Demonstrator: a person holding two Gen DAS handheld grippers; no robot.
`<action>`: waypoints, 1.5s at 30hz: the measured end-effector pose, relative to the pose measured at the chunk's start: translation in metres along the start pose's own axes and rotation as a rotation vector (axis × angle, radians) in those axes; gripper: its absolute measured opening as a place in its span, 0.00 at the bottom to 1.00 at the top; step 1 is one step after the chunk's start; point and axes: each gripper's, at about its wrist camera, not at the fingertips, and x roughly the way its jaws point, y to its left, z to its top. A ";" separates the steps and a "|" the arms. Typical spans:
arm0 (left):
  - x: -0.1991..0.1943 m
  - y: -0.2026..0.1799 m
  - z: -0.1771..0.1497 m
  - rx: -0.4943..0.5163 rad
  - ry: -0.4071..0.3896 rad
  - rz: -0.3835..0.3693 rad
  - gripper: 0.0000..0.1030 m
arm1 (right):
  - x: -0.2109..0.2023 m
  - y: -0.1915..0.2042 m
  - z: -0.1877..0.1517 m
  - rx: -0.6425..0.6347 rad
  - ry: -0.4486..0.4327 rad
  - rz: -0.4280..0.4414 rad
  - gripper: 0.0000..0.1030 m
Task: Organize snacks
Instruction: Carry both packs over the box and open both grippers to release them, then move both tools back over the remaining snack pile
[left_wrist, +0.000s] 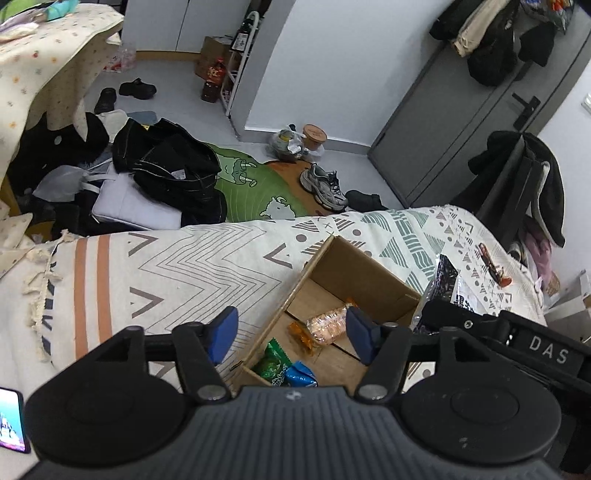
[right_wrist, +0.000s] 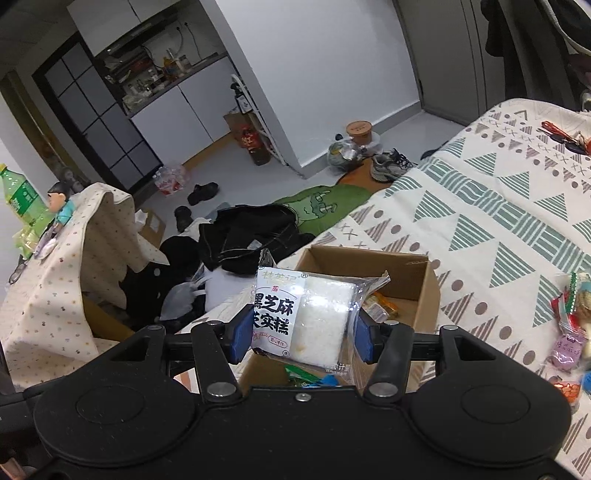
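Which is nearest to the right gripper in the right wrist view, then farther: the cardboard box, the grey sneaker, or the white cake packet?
1. White cake packet, held between the right gripper fingers.
2. Cardboard box, just beyond, on the bed.
3. Grey sneaker, on the floor past the bed.

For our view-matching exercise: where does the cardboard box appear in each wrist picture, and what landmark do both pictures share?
Left wrist: the box sits lower centre-right on the patterned bedspread, open, seen between the open left gripper's fingers.
Right wrist: the box sits lower centre, partly hidden by the white cake packet held in the right gripper.
Shared landmark: the grey sneaker on the floor.
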 end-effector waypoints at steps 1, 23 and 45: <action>-0.002 0.001 0.000 -0.003 -0.002 0.001 0.67 | 0.000 0.000 0.000 0.002 0.001 0.013 0.55; -0.018 -0.042 -0.027 0.070 -0.001 -0.016 0.94 | -0.067 -0.061 -0.019 0.001 -0.064 -0.078 0.96; -0.027 -0.105 -0.066 0.154 -0.020 -0.111 1.00 | -0.127 -0.132 -0.045 -0.016 -0.122 -0.166 1.00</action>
